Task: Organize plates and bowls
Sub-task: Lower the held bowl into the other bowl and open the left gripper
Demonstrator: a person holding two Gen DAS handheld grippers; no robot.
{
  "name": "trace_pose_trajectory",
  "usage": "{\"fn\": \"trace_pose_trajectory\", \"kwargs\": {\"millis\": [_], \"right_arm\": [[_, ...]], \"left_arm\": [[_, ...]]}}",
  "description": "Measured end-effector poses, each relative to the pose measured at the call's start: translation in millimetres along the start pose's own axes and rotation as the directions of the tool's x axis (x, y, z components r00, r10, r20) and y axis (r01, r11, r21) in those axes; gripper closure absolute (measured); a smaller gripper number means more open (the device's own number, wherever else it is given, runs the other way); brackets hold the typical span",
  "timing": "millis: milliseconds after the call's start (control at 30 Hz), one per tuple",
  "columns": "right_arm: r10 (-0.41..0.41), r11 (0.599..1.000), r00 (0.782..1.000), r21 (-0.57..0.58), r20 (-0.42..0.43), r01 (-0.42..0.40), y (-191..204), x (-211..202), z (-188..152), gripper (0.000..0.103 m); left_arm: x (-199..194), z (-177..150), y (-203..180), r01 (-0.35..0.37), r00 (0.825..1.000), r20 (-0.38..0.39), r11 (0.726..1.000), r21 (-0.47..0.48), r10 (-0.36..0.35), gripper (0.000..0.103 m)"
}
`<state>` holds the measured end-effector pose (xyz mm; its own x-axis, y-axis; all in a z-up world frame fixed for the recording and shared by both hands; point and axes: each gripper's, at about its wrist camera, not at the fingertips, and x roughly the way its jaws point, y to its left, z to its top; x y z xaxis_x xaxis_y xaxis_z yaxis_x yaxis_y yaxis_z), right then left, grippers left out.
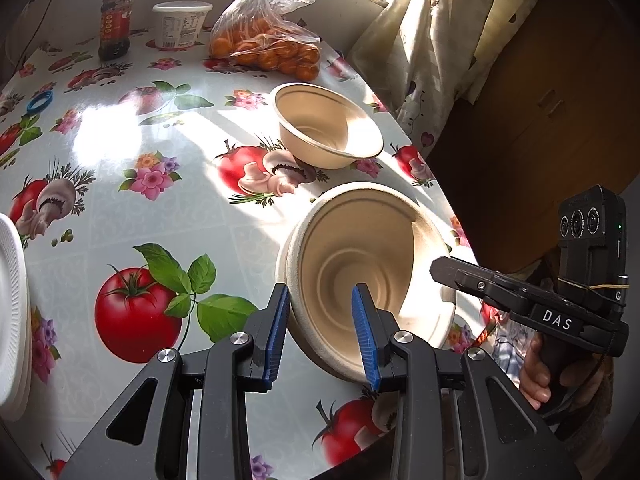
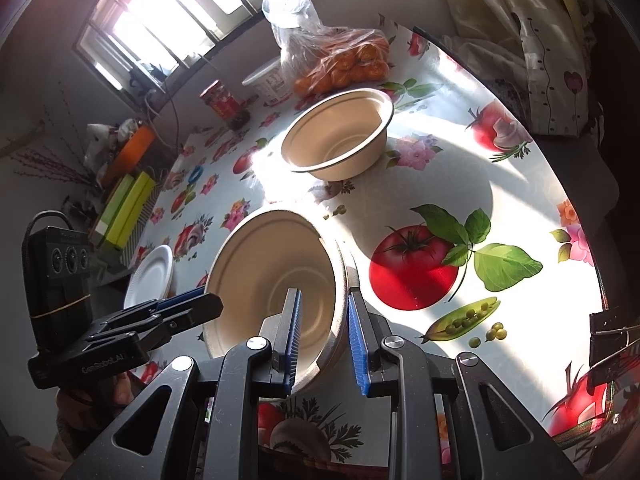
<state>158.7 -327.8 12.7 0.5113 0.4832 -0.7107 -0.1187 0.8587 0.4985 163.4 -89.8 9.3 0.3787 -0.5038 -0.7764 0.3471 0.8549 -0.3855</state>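
Observation:
A beige paper bowl (image 1: 372,264) is tilted up on its side near the table's right edge; it looks like two nested bowls. My left gripper (image 1: 322,334) straddles its near rim, one blue pad inside, one outside, with a gap showing. My right gripper (image 2: 324,338) straddles the opposite rim of the same bowl (image 2: 264,280) the same way. A second beige bowl (image 1: 328,124) stands upright farther back, also in the right wrist view (image 2: 340,132). A stack of white plates (image 1: 10,312) sits at the left edge, also in the right wrist view (image 2: 150,274).
A bag of oranges (image 1: 268,44), a white tub (image 1: 180,24) and a dark sauce jar (image 1: 116,24) stand at the back of the fruit-print tablecloth (image 1: 160,200). A blue ring (image 1: 40,100) lies far left. A curtain (image 1: 436,52) hangs past the table's right edge.

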Motion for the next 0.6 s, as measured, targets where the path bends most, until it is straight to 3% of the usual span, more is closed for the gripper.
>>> {"fn": "trace_pose_trajectory", "kwargs": {"millis": [600], "right_arm": [[-0.006,1.000,1.000,-0.001,0.002,0.006,-1.0,1.1,0.0,0.079]], "left_arm": [[-1.0,-1.2,-0.8,-0.019,1.000,0.007,1.000,0.009,0.019,0.069]]}}
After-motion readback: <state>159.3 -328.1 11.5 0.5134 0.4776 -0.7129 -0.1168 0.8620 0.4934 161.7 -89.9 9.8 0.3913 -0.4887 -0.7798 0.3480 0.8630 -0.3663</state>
